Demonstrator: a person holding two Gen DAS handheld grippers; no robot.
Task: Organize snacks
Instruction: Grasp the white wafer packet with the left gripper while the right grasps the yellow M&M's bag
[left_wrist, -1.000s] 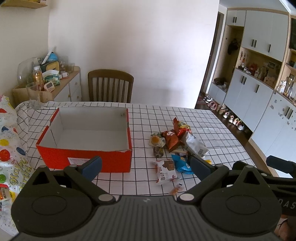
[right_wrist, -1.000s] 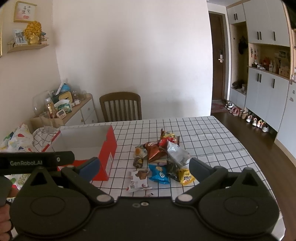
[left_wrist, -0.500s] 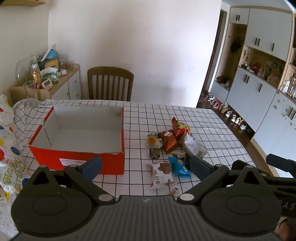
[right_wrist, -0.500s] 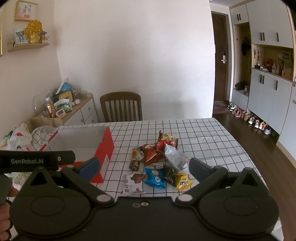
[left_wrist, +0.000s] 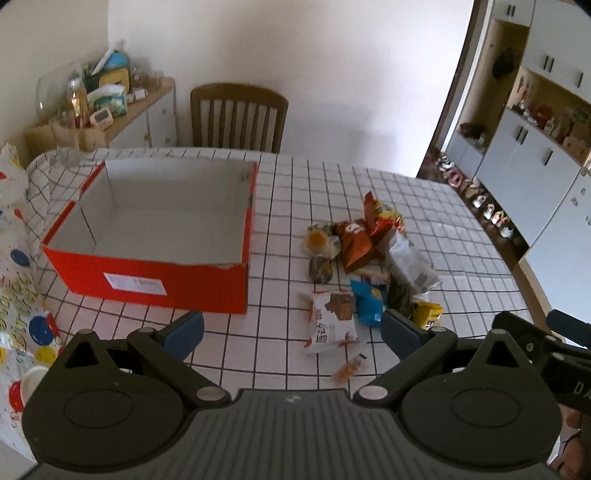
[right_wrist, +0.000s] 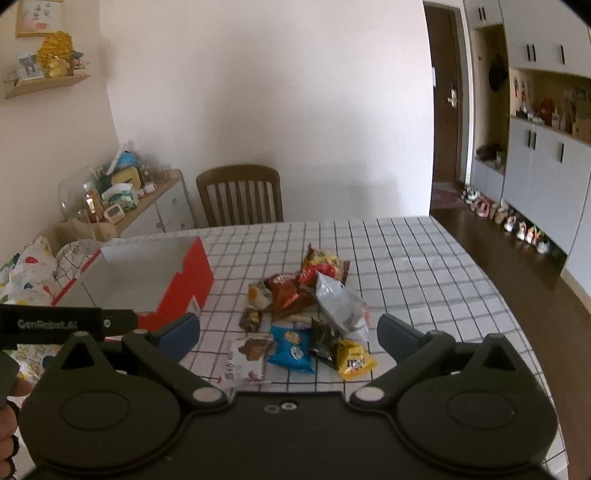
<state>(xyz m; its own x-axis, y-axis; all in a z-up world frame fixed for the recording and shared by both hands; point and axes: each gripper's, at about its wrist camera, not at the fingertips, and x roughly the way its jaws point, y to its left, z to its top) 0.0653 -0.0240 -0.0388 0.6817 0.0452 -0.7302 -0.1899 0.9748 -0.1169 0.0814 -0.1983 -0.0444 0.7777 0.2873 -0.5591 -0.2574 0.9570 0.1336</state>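
A pile of snack packets (left_wrist: 369, 266) lies on the checked tablecloth, right of an empty red box (left_wrist: 155, 236) with a white inside. The pile holds a white biscuit packet (left_wrist: 330, 319), a blue packet (left_wrist: 367, 304), an orange bag (left_wrist: 354, 245), a silver bag (left_wrist: 410, 260) and a yellow packet (left_wrist: 426, 314). My left gripper (left_wrist: 291, 330) is open and empty, above the table's near edge before the white packet. My right gripper (right_wrist: 288, 336) is open and empty, hovering over the pile (right_wrist: 310, 310); the box (right_wrist: 147, 280) is to its left.
A wooden chair (left_wrist: 238, 114) stands at the table's far side. A cluttered sideboard (left_wrist: 110, 110) is at the back left. A patterned bag (left_wrist: 16, 258) lies at the table's left end. White cabinets and shoes (right_wrist: 517, 225) line the right wall.
Both grippers have moved forward and lower toward the table; the box and the snack pile appear closer. Both stay open and empty.
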